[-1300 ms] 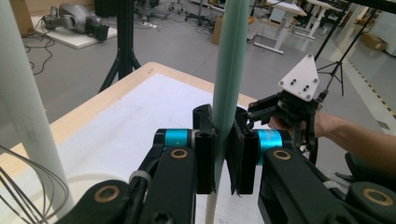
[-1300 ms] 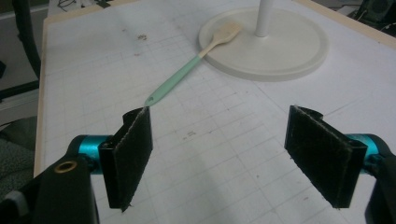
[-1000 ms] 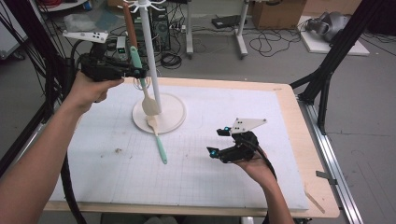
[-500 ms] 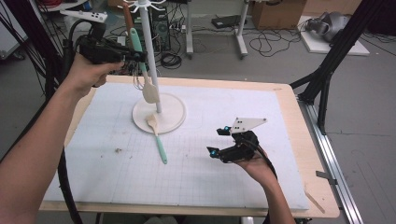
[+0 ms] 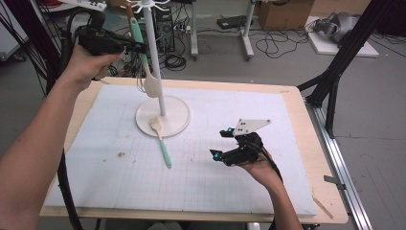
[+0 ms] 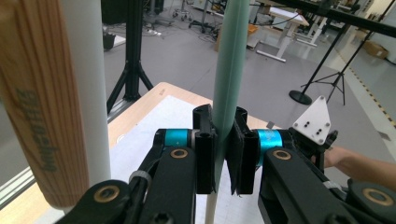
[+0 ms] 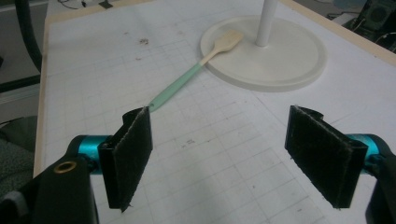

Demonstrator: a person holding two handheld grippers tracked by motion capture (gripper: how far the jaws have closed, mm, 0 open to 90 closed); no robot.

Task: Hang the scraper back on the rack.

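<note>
My left gripper [image 5: 138, 48] is raised beside the top of the white rack pole [image 5: 155, 72], shut on the green handle of a spatula [image 5: 152, 85] whose cream head hangs down by the pole. In the left gripper view the pads clamp that green handle [image 6: 229, 70], with the pole [image 6: 86, 70] at the left. A second utensil, a green-handled spoon [image 5: 162, 141], lies on the mat with its cream head on the rack's round base [image 5: 179, 117]. My right gripper [image 5: 219, 143] rests low over the mat, open, nothing between its pads [image 7: 130, 154]; the spoon [image 7: 187, 79] lies ahead of it.
A wooden-handled utensil [image 6: 32, 102] hangs from the rack close to the held spatula. The white gridded mat [image 5: 119, 182] covers a wooden table [image 5: 316, 172]. Black frame legs [image 5: 335, 72] stand at the right; cables and boxes lie on the floor beyond.
The left hand has lifted with the spatula, bringing its handle higher along the pole. The right gripper has stayed put.
</note>
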